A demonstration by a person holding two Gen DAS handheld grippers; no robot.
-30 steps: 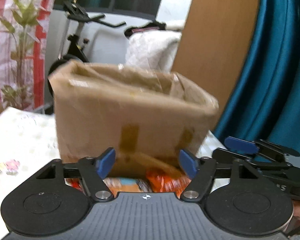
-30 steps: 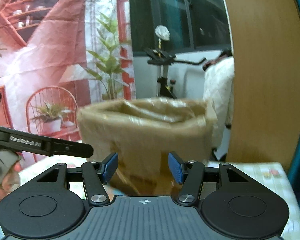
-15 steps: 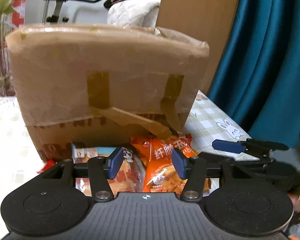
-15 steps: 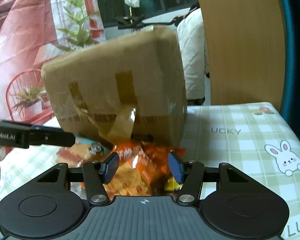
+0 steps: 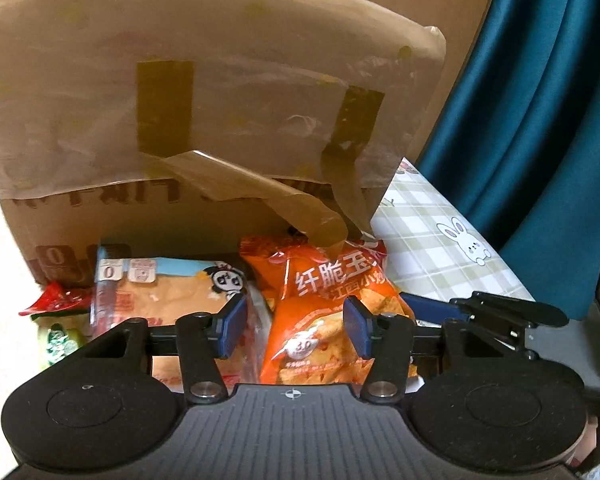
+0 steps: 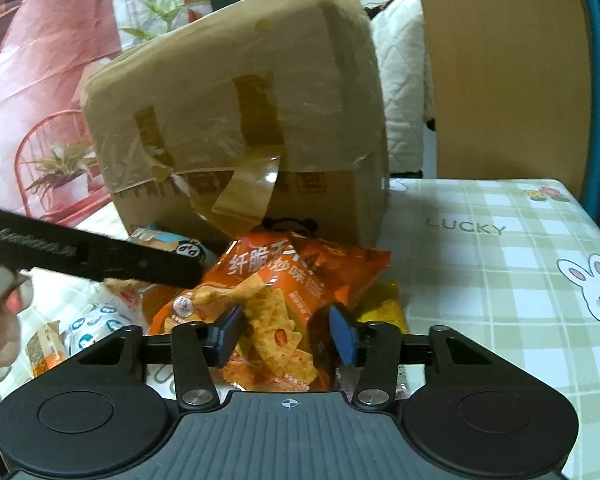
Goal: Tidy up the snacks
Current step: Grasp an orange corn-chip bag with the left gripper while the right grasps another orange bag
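A taped cardboard box (image 5: 204, 120) stands on the table, also in the right wrist view (image 6: 236, 120). Snack packs lie in front of it: an orange chip bag (image 5: 320, 312) (image 6: 276, 292), a tan and blue pack (image 5: 164, 292), a red and green pack (image 5: 56, 320), a yellow pack (image 6: 380, 304). My left gripper (image 5: 294, 326) is open just above the orange bag and the tan pack. My right gripper (image 6: 286, 330) is open over the orange bag. Neither holds anything.
The tablecloth (image 6: 500, 264) is green check with rabbits and "LUCKY". A teal curtain (image 5: 532, 100) and a wooden panel (image 6: 500, 72) stand at the right. More small packs (image 6: 84, 324) lie at the left.
Both grippers have moved forward and down towards the snack pile in front of the box. The box now looms larger. Both stay open.
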